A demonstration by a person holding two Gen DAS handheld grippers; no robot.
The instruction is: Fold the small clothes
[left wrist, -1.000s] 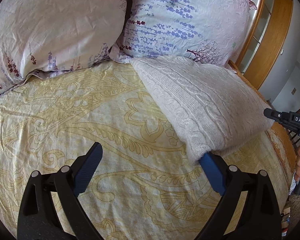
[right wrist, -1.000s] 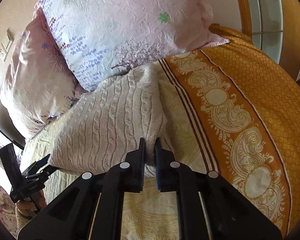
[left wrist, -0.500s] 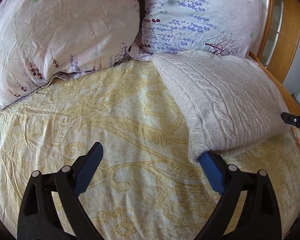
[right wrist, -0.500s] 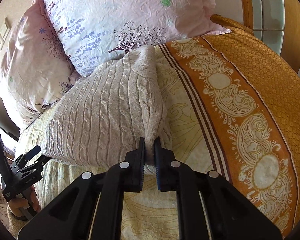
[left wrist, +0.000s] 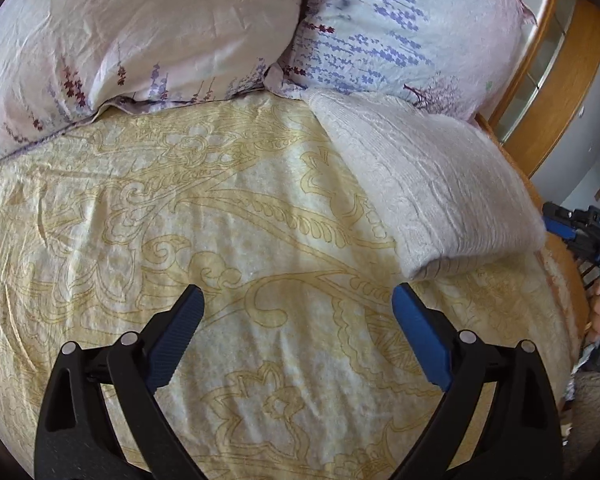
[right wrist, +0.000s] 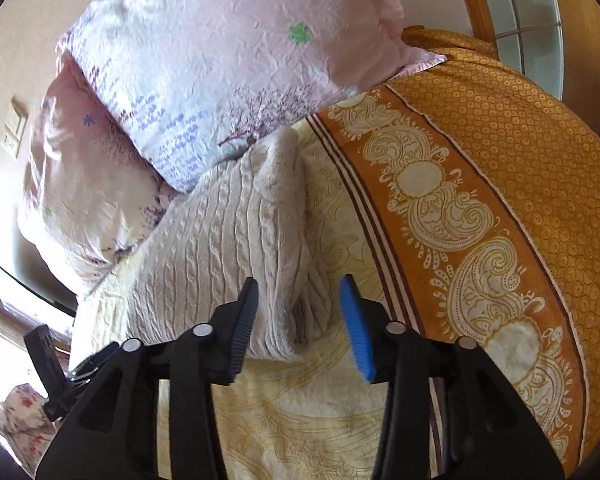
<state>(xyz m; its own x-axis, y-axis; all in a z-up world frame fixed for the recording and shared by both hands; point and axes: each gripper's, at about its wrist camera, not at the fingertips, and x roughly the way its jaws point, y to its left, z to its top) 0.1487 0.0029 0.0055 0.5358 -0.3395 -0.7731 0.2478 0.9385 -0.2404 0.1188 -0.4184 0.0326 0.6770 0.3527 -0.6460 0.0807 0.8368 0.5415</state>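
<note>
The folded cream cable-knit sweater (left wrist: 428,184) lies on the bed's yellow patterned bedspread (left wrist: 204,216), its far end touching the floral pillow (left wrist: 396,28) at the headboard side. A second pillow (left wrist: 140,28) lies beside that one, away from the sweater. The right gripper (right wrist: 300,320) is at the sweater's near corner, its fingers opening; the corner sits between them, and the pads do not press it. The left gripper (left wrist: 296,320) hovers over bare bedspread just beside the sweater's near edge, fingers spread wide and empty. Past the sweater, the bedspread's orange border (right wrist: 500,184) runs along the bed's edge.
</note>
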